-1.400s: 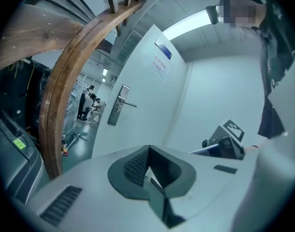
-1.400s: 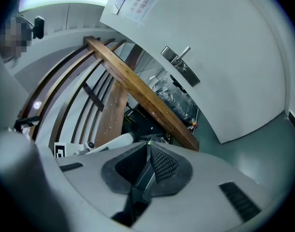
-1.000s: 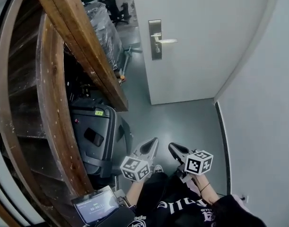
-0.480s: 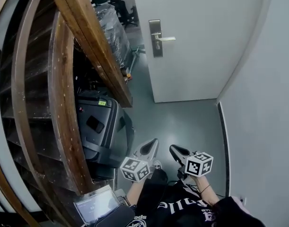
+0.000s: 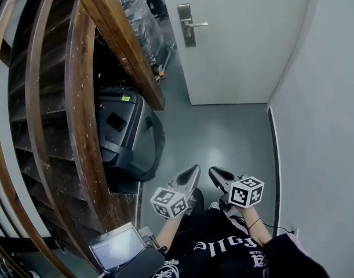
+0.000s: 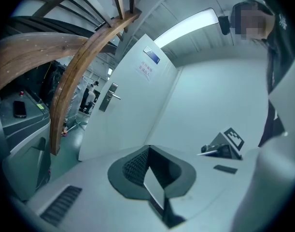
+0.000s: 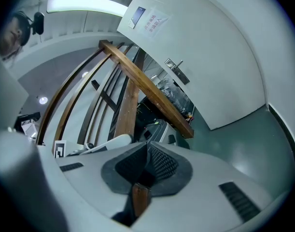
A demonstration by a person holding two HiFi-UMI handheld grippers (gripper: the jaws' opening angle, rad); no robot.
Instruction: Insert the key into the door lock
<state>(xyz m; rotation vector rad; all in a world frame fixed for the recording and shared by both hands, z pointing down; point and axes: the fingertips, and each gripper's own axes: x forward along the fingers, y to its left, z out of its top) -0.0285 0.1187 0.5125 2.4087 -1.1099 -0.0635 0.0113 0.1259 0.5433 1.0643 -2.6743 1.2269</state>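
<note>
so, the door lock [image 5: 186, 26] sits in a metal plate by the handle [image 5: 199, 24], up at 12 o'clock in the head view. it is on the white door [image 5: 240, 51] at the far end of the grey floor [image 5: 223, 138]. no key can be made out for certain in any view.

the left tongs [image 5: 192, 175] and right tongs [image 5: 217, 176] hang low at 6 o'clock, close to the person's body and well apart from the door. they are side by side with tips toward it. i'd judge that a carrying posture for walking up, not for reaching.

both tongs are pressed together at the tips. a flat strip shows low between each pair, pale in the left gripper view and brown in the right. i cannot tell whether either is the key.

from 9 to 11 o'clock a wooden stair beam [image 5: 119, 39] and a dark case [image 5: 127, 132] narrow the way. the approach probably keeps toward 1 o'clock.
</note>
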